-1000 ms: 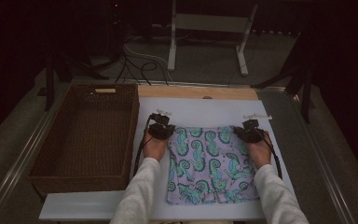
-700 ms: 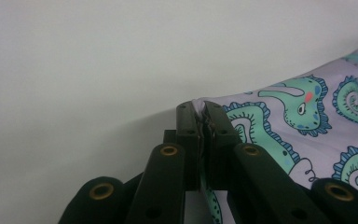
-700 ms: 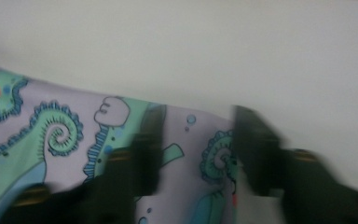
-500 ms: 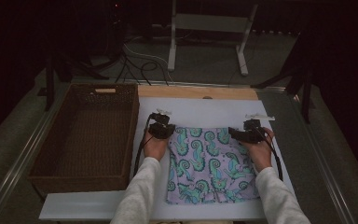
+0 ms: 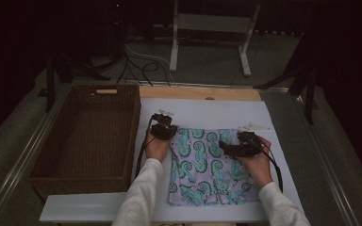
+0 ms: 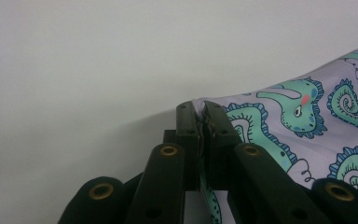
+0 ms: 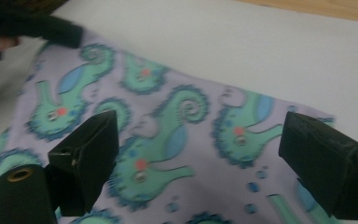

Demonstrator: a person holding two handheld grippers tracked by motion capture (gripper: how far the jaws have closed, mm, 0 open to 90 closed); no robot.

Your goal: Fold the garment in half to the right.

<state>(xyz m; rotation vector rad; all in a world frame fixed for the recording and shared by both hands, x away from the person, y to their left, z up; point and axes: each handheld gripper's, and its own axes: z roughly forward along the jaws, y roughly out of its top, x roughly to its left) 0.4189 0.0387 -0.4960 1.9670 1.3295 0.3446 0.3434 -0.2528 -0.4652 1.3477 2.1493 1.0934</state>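
A lilac cloth printed with teal seahorses (image 5: 210, 167) lies spread flat on the white board (image 5: 283, 132) that covers the counter, its far edge toward the middle of the board and its near edge close to the person's side. At the cloth's far left corner the left hand-held gripper (image 6: 204, 122) has its black jaws pressed together on the fabric edge, pinching that corner just above the board. The right hand-held gripper (image 7: 200, 161) hovers over the cloth's far right part with its jaws spread wide; they have just been opening, and the cloth lies beneath them, untouched by the pads. The person's white sleeves (image 5: 139, 200) come in from the near edge. A brown woven wicker basket (image 5: 52, 155) stands just beside the board on the left.
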